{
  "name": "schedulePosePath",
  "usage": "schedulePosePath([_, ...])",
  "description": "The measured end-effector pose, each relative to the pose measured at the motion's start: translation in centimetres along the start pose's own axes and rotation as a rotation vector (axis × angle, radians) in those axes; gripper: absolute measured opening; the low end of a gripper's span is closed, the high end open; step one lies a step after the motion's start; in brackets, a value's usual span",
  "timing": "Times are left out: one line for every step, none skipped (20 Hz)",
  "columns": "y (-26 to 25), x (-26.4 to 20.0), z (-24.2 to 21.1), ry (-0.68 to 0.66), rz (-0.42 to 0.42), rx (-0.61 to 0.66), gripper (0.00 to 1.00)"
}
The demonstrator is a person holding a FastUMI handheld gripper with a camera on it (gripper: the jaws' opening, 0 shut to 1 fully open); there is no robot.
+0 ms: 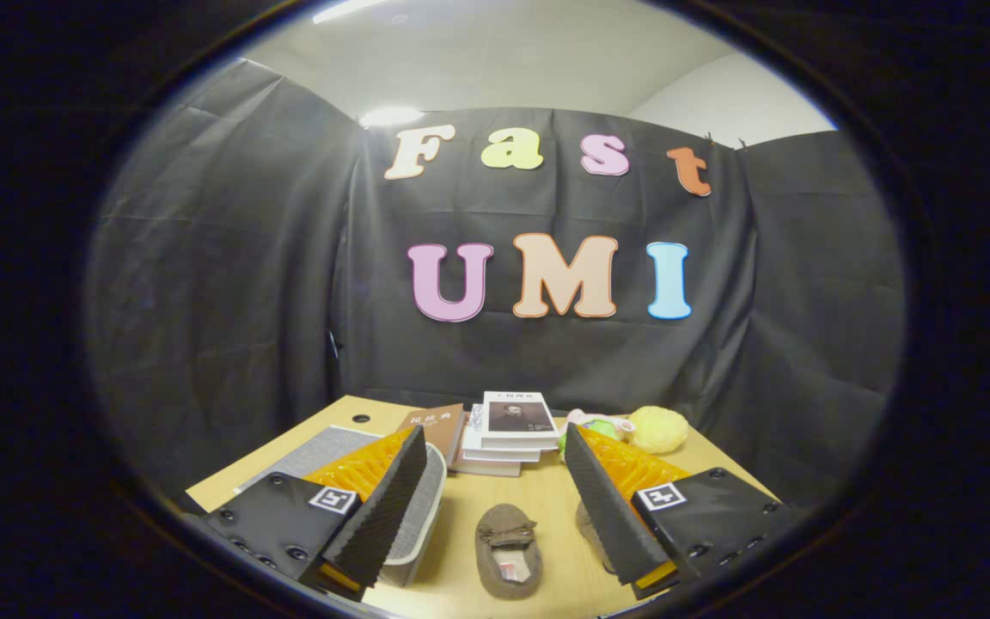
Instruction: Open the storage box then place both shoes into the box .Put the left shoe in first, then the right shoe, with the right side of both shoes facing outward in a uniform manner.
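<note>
On the left of the wooden worktop [538, 494] sits the grey storage box [422, 516], lid closed, partly behind the left finger, so its contents cannot be seen. The claw [495, 494] hovers wide open, holding nothing. Between its fingers lies a brown shoe [508, 550]; a second shoe [588, 523] peeks from behind the right finger. Beyond them are stacked books [508, 430], then soft toys [632, 427].

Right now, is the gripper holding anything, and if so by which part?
Nothing is held. The gripper is open above the table; one brown shoe lies untouched between its fingers.
</note>
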State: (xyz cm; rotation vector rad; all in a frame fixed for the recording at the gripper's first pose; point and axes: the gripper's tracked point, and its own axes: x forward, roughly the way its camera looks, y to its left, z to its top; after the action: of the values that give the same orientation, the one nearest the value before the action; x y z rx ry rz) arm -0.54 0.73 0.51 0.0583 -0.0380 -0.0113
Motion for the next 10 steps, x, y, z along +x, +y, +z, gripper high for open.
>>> schedulePosePath([0.2, -0.2, 0.1, -0.007, 0.002, 0.011, 0.94])
schedulePosePath([0.4, -0.4, 0.3, -0.017, 0.003, 0.026, 0.94])
schedulePosePath([0.7, -0.4, 0.5, -0.027, 0.006, 0.044, 0.94])
schedulePosePath([1.0, -0.5, 0.5, -0.035, 0.01, 0.068, 0.94])
schedulePosePath([1.3, -0.7, 0.5, -0.044, 0.015, 0.098, 0.94])
schedulePosePath([1.7, -1.0, 0.6, -0.055, 0.022, 0.135, 0.94])
schedulePosePath([2.3, -1.3, 0.7, -0.07, 0.028, 0.181, 0.94])
schedulePosePath([2.8, -1.4, 0.8, -0.079, 0.032, 0.234, 0.94])
schedulePosePath([3.2, -1.6, 0.4, -0.082, 0.033, 0.286, 0.94])
schedulePosePath([3.7, -1.9, 0.2, -0.083, 0.031, 0.336, 0.94])
